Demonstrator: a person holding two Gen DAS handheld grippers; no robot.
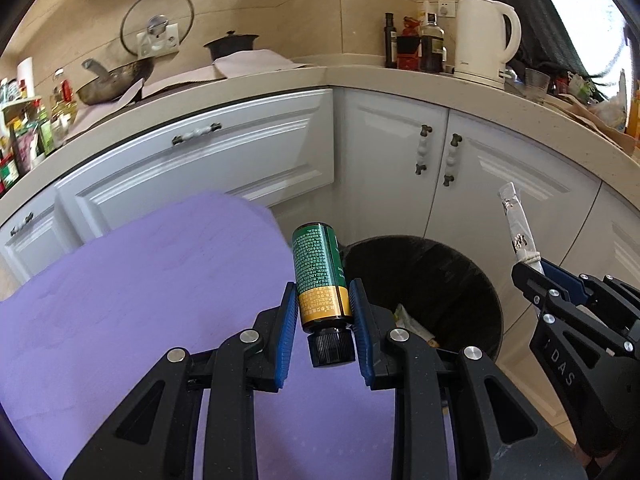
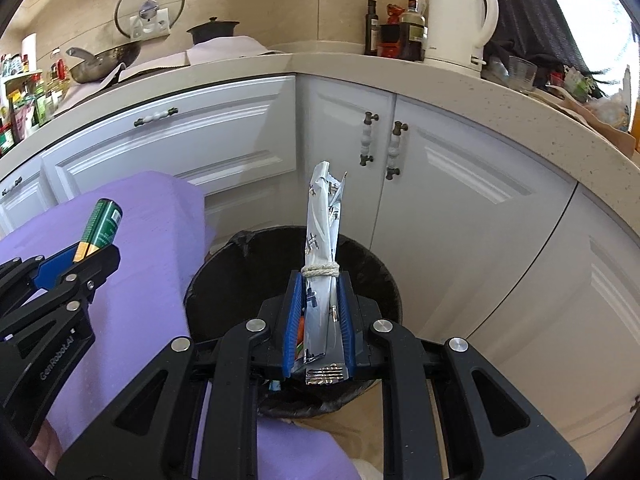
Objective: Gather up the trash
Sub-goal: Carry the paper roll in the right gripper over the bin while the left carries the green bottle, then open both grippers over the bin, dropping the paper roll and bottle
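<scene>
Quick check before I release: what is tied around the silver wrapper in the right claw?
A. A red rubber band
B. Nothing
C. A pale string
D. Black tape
C: a pale string is wound around the silver wrapper just above the pads of the right claw, over the black bin.

White kettle (image 1: 484, 40) and dark bottles (image 1: 430, 42) on the worktop (image 1: 360, 76). Wok (image 1: 116, 80) at left. Glass lid (image 1: 158, 24) on wall.
</scene>
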